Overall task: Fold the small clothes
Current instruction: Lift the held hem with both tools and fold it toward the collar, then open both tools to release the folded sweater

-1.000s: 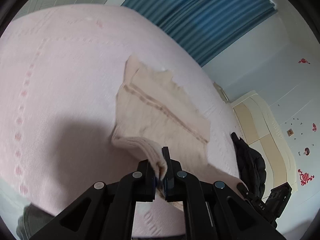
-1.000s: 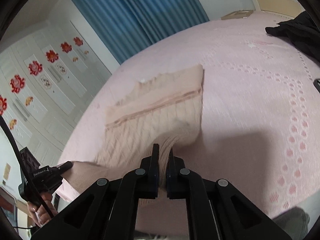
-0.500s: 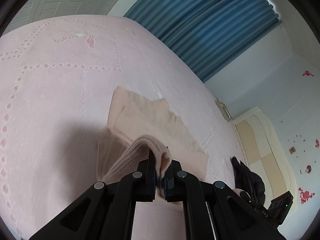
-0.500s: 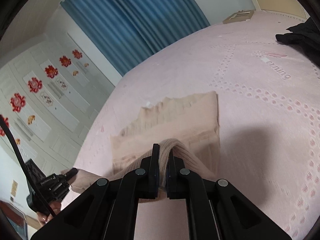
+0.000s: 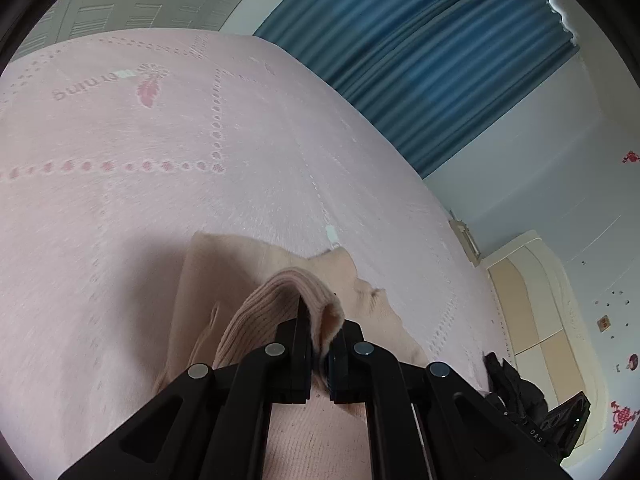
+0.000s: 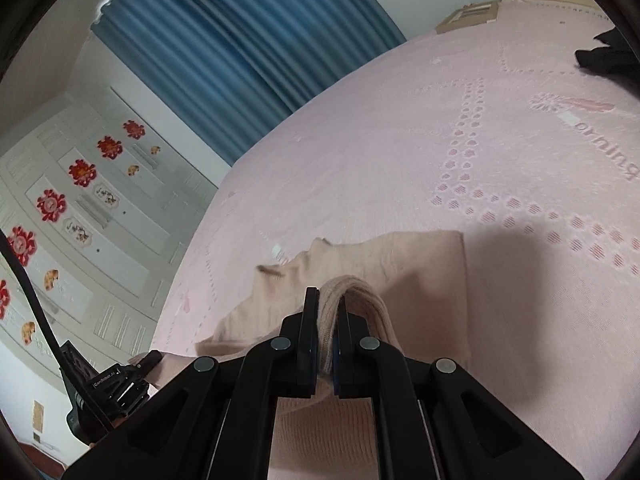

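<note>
"orning" woven in pink on the bedspread (image 6: 600, 136), "GenRobot.AI" printed on the left gripper (image 6: 108, 380)

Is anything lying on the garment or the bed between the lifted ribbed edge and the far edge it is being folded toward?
Nothing visible. Both the left claw and right claw are shut on the beige knit garment, whose flat part ahead is bare. The black clothing lies far off on the pink bedspread.

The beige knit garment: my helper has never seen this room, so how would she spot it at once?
Find the big pink bedspread in front of the blue curtain. On it lies the beige knit garment, its ribbed edge pinched by the left gripper and right gripper. The only other clothing, a black heap, lies apart from it.
</note>
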Tool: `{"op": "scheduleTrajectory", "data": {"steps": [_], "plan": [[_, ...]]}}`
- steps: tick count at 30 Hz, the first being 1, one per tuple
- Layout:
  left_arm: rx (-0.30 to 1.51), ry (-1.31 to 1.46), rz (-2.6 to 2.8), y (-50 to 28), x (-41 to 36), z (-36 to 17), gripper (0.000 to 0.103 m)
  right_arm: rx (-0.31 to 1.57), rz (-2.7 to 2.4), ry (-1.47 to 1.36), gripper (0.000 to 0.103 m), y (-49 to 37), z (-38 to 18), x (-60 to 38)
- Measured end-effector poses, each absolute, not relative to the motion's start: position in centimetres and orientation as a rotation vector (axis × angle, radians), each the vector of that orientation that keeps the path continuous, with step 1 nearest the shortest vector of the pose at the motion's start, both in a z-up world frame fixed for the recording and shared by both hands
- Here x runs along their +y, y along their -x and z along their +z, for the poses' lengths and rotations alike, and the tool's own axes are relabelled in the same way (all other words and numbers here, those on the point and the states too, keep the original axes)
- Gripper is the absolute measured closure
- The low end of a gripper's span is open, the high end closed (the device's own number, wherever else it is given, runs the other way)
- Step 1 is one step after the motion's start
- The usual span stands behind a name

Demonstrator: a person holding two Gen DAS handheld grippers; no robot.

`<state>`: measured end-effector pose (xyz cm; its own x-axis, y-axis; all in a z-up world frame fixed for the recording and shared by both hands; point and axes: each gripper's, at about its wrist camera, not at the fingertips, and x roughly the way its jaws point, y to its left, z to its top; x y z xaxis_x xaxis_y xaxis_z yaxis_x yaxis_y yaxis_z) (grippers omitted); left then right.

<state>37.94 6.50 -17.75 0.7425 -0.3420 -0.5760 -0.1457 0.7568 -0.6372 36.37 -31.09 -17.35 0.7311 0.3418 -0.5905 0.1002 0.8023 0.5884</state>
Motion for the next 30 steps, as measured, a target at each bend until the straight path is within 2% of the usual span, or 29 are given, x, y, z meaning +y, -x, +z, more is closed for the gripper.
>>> {"op": "scheduleTrajectory", "data": {"steps": [4, 6, 7, 8, 9, 13, 20, 26, 30], "plan": [[0.778, 0.744, -0.120, -41.0, 6.3, -20.0, 0.097, 0.773, 0.132, -0.612, 0.098, -39.0, -19.2, -31.2], [0.786, 0.761, -0.155, -41.7, 6.4, -20.7, 0.090, 0.794, 0.135, -0.595, 0.096, -39.8, -20.3, -31.2], [0.777, 0.749, -0.150, -41.6, 6.3, -20.8, 0.072, 0.816, 0.143, -0.576, 0.091, -40.0, -20.8, -31.1], [0.770, 0.728, -0.140, -41.5, 6.3, -20.8, 0.059, 0.828, 0.155, -0.567, 0.091, -39.9, -21.3, -31.1], [0.770, 0.716, -0.145, -41.3, 6.3, -20.7, 0.057, 0.823, 0.179, -0.565, 0.090, -39.5, -21.7, -31.2], [0.773, 0.755, -0.151, -40.1, 7.3, -21.3, 0.053, 0.811, 0.196, -0.548, 0.074, -38.0, -22.0, -31.2], [0.804, 0.713, -0.151, -36.8, 6.4, -21.6, 0.053, 0.807, 0.142, -0.445, 0.075, -34.3, -21.4, -30.2], [0.797, 0.533, -0.113, -29.9, 5.2, -21.0, 0.053, 0.837, 0.124, -0.343, 0.075, -29.0, -21.6, -28.9], [0.818, 0.513, -0.087, -26.2, 5.9, -21.5, 0.051, 0.863, 0.101, -0.344, 0.070, -26.1, -21.9, -28.7]]}}
